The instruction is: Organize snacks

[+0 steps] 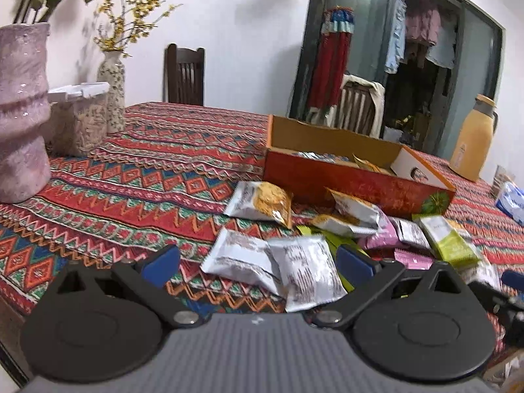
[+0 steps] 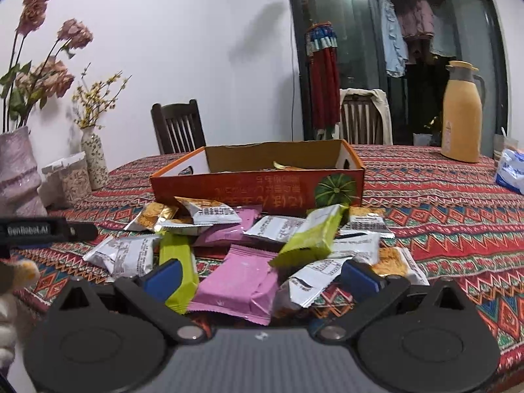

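A patterned red cloth (image 1: 157, 163) is covering the desk, and snack packets (image 2: 235, 281) are lying in a heap before the orange box (image 2: 262, 190). Both the left hand-held gripper (image 1: 258, 262) and the right hand-held gripper (image 2: 262, 278) are hanging released above the packets. Vases (image 1: 23, 114) are standing near the white wall.

Dim indoor light, blurred fisheye edges

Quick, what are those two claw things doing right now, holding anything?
Left gripper: open, holding nothing, above silver snack packets.
Right gripper: open, holding nothing, above a pink packet.
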{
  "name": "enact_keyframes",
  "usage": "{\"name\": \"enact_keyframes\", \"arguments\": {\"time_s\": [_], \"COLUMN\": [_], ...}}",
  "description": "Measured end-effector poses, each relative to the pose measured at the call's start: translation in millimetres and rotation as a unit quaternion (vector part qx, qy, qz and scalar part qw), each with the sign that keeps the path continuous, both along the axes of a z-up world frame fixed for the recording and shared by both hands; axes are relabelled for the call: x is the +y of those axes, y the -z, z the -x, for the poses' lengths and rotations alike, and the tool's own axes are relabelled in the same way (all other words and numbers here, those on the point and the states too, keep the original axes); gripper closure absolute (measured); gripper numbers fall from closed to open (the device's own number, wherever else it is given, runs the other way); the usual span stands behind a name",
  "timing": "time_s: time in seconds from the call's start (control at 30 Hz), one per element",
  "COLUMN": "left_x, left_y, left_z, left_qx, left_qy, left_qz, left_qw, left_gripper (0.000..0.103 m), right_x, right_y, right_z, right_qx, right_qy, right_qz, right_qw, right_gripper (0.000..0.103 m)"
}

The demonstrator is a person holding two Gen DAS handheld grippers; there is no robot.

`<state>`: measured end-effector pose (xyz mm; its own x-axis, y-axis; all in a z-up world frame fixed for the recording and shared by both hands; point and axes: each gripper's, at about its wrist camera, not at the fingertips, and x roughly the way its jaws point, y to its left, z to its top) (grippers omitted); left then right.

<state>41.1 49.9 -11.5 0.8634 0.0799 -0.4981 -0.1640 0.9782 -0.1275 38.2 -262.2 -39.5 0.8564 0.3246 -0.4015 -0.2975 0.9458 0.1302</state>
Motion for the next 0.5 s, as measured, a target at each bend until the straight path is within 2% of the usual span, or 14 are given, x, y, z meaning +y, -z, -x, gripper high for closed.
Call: {"name": "enact_keyframes", "arguments": {"time_s": [0.33, 0.43, 0.5], "left_x": [-1, 1, 2], "left_y": [5, 9, 11], "left_z": [7, 7, 6], "left_qx": [-0.003, 0.0, 0.003], "left_qy": [0.003, 0.002, 0.001], "left_qz": [0.001, 0.006, 0.009], "left_qw": [1.0, 1.0, 1.0], "left_gripper": [0.0, 0.0, 0.0], "right_x": [-15, -17, -16], "right_y": [7, 7, 8], "right_z": [0, -2, -6], "right_qx": [0.009, 0.008, 0.01], "right_qy": [0.02, 0.029, 0.031], "right_qz": [0.006, 0.006, 0.007], "right_qw": [1.0, 1.0, 0.999], "right_gripper": [0.002, 0.013, 0.026]}}
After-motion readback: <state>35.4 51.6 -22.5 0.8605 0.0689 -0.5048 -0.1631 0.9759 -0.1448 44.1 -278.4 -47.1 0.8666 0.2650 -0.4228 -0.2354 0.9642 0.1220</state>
